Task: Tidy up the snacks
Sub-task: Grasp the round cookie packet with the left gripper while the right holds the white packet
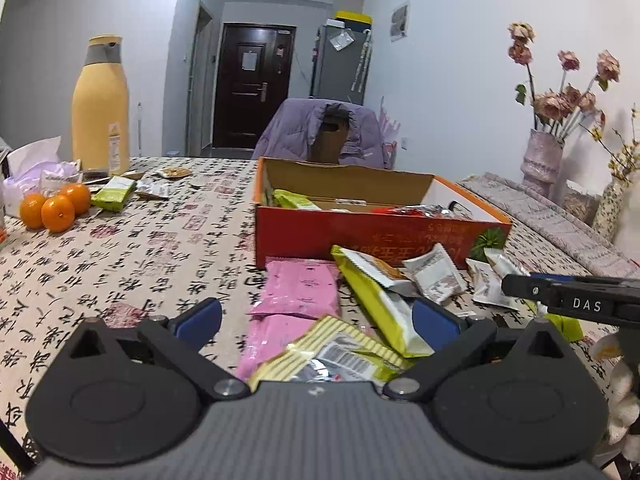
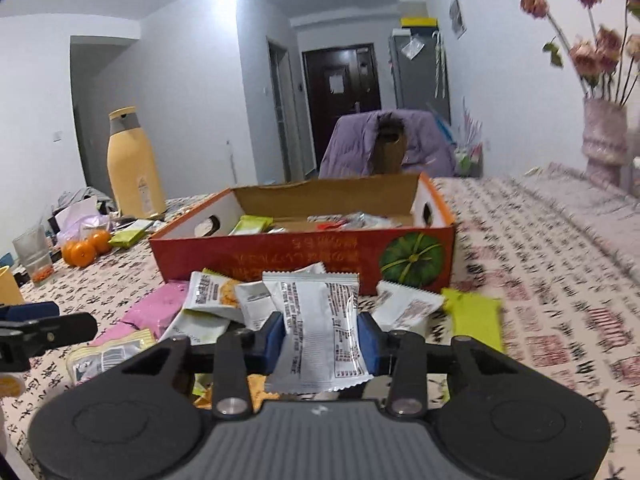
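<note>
Tablecloth: loose packets (several boxed already); my right gripper clamps white packet; left gripper agape, empty.

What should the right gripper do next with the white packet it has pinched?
Probably carry it up and forward over the near wall of the orange box and release it inside. The right gripper is shut on the white snack packet, snacks already lie in the open box just ahead, and loose packets remain heaped before it. The left gripper hangs open over the pile.
</note>
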Tool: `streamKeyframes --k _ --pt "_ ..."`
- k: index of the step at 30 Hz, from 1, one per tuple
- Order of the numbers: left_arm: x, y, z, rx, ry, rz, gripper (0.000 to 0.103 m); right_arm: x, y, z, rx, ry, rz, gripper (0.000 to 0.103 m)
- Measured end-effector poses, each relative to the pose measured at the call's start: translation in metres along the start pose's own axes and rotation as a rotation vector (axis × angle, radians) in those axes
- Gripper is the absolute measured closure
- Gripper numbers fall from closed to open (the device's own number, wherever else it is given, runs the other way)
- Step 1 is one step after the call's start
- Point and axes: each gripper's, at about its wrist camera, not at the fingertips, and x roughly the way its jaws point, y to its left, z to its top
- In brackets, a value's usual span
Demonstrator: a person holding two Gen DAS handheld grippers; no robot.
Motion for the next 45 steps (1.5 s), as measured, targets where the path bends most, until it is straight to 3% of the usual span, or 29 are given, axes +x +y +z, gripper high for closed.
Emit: streamKeyframes --k 10,18,25,35,38,40,45 --pt "0.011 -0.054 0.015 0.076 0.027 -0.052 0.0 -0.019 -0.02 -0.006 0.013 -0.052 -0.06 0.064" --pt "0.036 -0.102 0.021 0.118 0.129 -0.053 0.001 -0.026 -0.047 -0.012 0.026 -0.087 -0.128 0.064" --pt "0.062 -0.127 0.017 0.126 0.234 -0.029 0.026 -0.024 -0.068 -0.012 0.021 -0.11 -0.172 0.064" --pt "0.085 -0.14 0.011 0.135 0.329 0.03 0.029 -0.014 -0.079 -0.015 0.027 -0.099 -0.15 0.064" --pt "0.089 -0.142 0.011 0.141 0.343 0.039 0.034 -0.014 -0.08 -0.016 0.038 -0.092 -0.133 0.064" --pt "0.094 -0.144 0.011 0.144 0.365 0.043 0.043 -0.014 -0.08 -0.017 0.039 -0.095 -0.124 0.064" --pt "0.101 -0.144 0.008 0.119 0.399 0.044 0.048 -0.016 -0.081 -0.019 0.044 -0.102 -0.11 0.064"
